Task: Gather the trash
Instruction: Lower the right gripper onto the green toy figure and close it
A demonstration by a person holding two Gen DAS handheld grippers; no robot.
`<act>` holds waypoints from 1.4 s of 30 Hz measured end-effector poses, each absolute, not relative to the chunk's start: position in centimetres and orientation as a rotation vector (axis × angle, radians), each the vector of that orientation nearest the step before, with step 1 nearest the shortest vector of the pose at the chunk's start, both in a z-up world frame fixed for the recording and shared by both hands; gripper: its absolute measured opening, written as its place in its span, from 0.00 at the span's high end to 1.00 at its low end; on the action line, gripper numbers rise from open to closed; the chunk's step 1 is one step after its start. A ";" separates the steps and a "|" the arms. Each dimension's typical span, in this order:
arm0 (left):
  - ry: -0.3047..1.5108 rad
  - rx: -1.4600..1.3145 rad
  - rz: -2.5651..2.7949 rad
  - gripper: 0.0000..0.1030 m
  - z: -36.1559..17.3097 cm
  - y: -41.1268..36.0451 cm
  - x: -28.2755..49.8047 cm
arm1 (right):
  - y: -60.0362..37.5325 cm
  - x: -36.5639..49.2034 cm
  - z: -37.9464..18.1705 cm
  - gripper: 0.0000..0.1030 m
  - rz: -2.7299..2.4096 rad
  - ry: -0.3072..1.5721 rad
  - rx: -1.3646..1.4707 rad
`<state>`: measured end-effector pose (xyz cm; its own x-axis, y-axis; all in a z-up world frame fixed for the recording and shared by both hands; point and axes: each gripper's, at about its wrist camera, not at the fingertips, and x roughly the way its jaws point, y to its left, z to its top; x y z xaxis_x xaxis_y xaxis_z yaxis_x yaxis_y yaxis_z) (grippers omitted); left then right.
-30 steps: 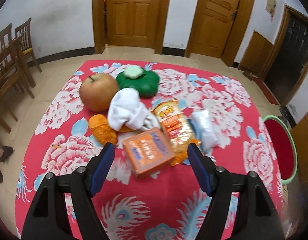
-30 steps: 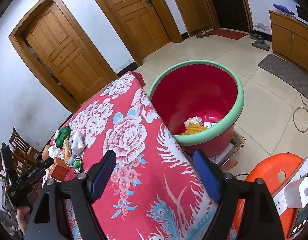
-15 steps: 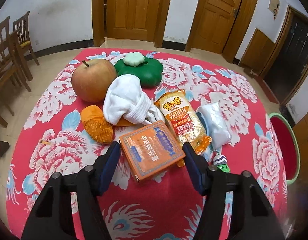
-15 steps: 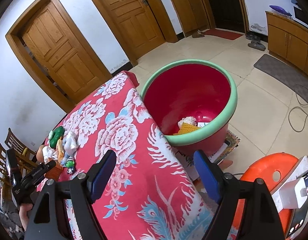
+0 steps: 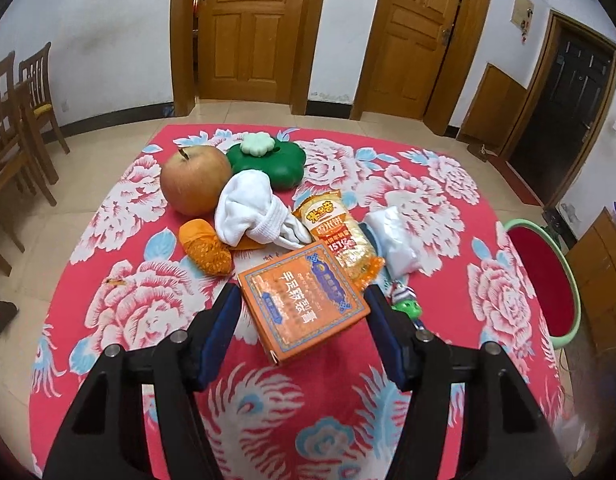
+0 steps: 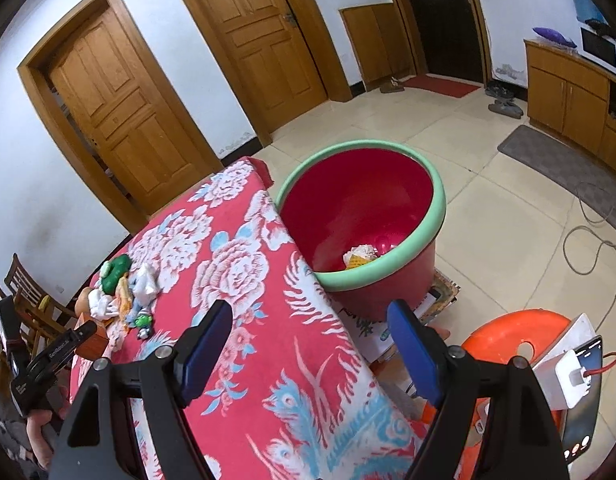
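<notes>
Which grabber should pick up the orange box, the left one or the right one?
Left. The left gripper is open with its fingers on either side of the orange box. The right gripper is open too, but far along the table, near the red bin.

The red bin with a green rim [image 5: 543, 280] is cut off by the left wrist view's right edge, and the small green toy figure [image 5: 405, 304] sits half-hidden behind the left gripper's [image 5: 304, 312] finger.
</notes>
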<state>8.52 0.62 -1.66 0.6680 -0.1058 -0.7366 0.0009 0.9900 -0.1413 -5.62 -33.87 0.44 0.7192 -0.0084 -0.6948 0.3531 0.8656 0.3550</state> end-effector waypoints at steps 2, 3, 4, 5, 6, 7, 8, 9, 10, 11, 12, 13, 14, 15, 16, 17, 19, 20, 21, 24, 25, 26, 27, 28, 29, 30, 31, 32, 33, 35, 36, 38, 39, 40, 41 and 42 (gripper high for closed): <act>0.832 -0.136 -0.061 0.38 -1.2 0.9 7.9 | -33.3 -6.0 0.9 0.20 -0.192 0.744 0.480; 0.829 -0.137 -0.060 0.38 -1.1 1.0 7.6 | -32.9 -6.1 1.2 0.20 -0.183 0.742 0.474; 0.824 -0.138 -0.059 0.38 -0.9 1.1 7.3 | -32.6 -6.3 1.4 0.20 -0.173 0.741 0.469; 0.818 -0.138 -0.059 0.38 -0.6 1.3 6.9 | -32.4 -6.4 1.6 0.20 -0.165 0.741 0.466; 0.812 -0.139 -0.056 0.38 -0.4 1.5 6.6 | -31.8 -6.6 1.9 0.20 -0.151 0.739 0.458; 0.804 -0.140 -0.051 0.38 -0.1 1.8 6.1 | -31.5 -6.7 2.1 0.20 -0.142 0.737 0.453; 0.797 -0.141 -0.047 0.38 0.0 2.0 5.8 | -31.0 -6.8 2.4 0.20 -0.130 0.734 0.445; 0.793 -0.142 -0.044 0.38 0.1 2.2 5.6 | -30.6 -6.9 2.7 0.20 -0.116 0.731 0.438; 0.787 -0.146 -0.040 0.38 0.3 2.6 5.2 | -30.2 -7.0 2.9 0.20 -0.106 0.728 0.431; 0.784 -0.149 -0.039 0.38 0.4 2.8 4.9 | -29.7 -7.1 3.2 0.20 -0.091 0.724 0.425; 0.782 -0.154 -0.037 0.38 0.4 3.2 4.7 | -29.2 -7.2 3.4 0.20 -0.077 0.722 0.419; 0.781 -0.156 -0.036 0.38 0.4 3.4 4.5 | -28.7 -7.3 3.6 0.20 -0.062 0.720 0.412; 0.781 -0.159 -0.033 0.38 0.4 3.7 4.2 | -28.1 -7.2 3.9 0.20 -0.045 0.718 0.405; 0.781 -0.161 -0.031 0.38 0.4 4.0 4.1 | -27.5 -7.1 4.1 0.20 -0.028 0.719 0.399; 0.782 -0.163 -0.030 0.38 0.3 4.1 4.0 | -27.0 -7.0 4.2 0.20 -0.015 0.721 0.395; 0.782 -0.167 -0.027 0.38 0.3 4.5 3.8 | -26.4 -6.8 4.2 0.20 -0.001 0.724 0.391; 0.782 -0.172 -0.021 0.38 0.2 5.0 3.6 | -25.3 -6.4 4.4 0.20 0.028 0.732 0.381; 0.781 -0.174 -0.014 0.38 0.1 5.3 3.5 | -24.6 -6.1 4.5 0.20 0.043 0.736 0.373; 0.780 -0.176 -0.008 0.38 0.1 5.6 3.5 | -24.0 -5.9 4.6 0.20 0.055 0.739 0.363; 0.779 -0.183 0.010 0.38 -0.1 6.4 3.5 | -22.0 -4.9 4.8 0.20 0.092 0.748 0.330; 0.779 -0.185 0.016 0.38 -0.2 6.7 3.6 | -21.4 -4.5 4.8 0.20 0.104 0.752 0.322; 0.779 -0.188 0.021 0.38 -0.3 7.0 3.6 | -20.7 -4.0 4.8 0.20 0.114 0.755 0.314; 0.780 -0.190 0.025 0.38 -0.4 7.1 3.7 | -20.2 -3.6 4.7 0.20 0.122 0.760 0.307; 0.782 -0.193 0.030 0.38 -0.5 7.3 3.8 | -19.7 -3.1 4.6 0.20 0.130 0.767 0.300; 0.782 -0.195 0.033 0.38 -0.6 7.5 3.9 | -19.2 -2.5 4.4 0.20 0.140 0.773 0.294; 0.784 -0.195 0.036 0.38 -0.7 7.7 4.0 | -18.7 -2.0 4.1 0.20 0.148 0.778 0.289; 0.785 -0.196 0.039 0.38 -0.9 7.8 4.0 | -18.2 -1.4 3.9 0.20 0.153 0.787 0.283; 0.787 -0.196 0.041 0.38 -1.0 7.9 4.2 | -17.8 -0.8 3.5 0.20 0.161 0.795 0.276; 0.790 -0.196 0.042 0.38 -1.2 8.0 4.3 | -17.3 -0.3 3.2 0.20 0.170 0.802 0.268; 0.796 -0.198 0.042 0.38 -1.5 8.1 4.5 | -16.6 0.7 2.4 0.20 0.176 0.819 0.253; 0.799 -0.201 0.043 0.38 -1.6 8.2 4.7 | -16.3 1.1 2.1 0.20 0.180 0.825 0.247; 0.806 -0.206 0.045 0.38 -1.9 8.4 5.0 | -15.6 2.1 1.3 0.20 0.186 0.841 0.235; 0.809 -0.208 0.045 0.38 -2.1 8.5 5.1 | -15.4 2.5 0.9 0.20 0.188 0.847 0.230; 0.811 -0.209 0.047 0.38 -2.2 8.5 5.3 | -15.2 2.8 0.7 0.20 0.189 0.851 0.228; 0.814 -0.210 0.049 0.38 -2.3 8.6 5.4 | -15.0 3.3 0.3 0.21 0.190 0.856 0.228; 0.816 -0.211 0.052 0.38 -2.4 8.6 5.6 | -14.9 3.6 0.0 0.21 0.191 0.860 0.228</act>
<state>5.57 8.60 -2.44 0.6853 -0.0352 -0.7275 -0.1268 0.9778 -0.1667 3.62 -14.86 0.03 0.6383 0.2574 -0.7255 -0.0748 0.9587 0.2743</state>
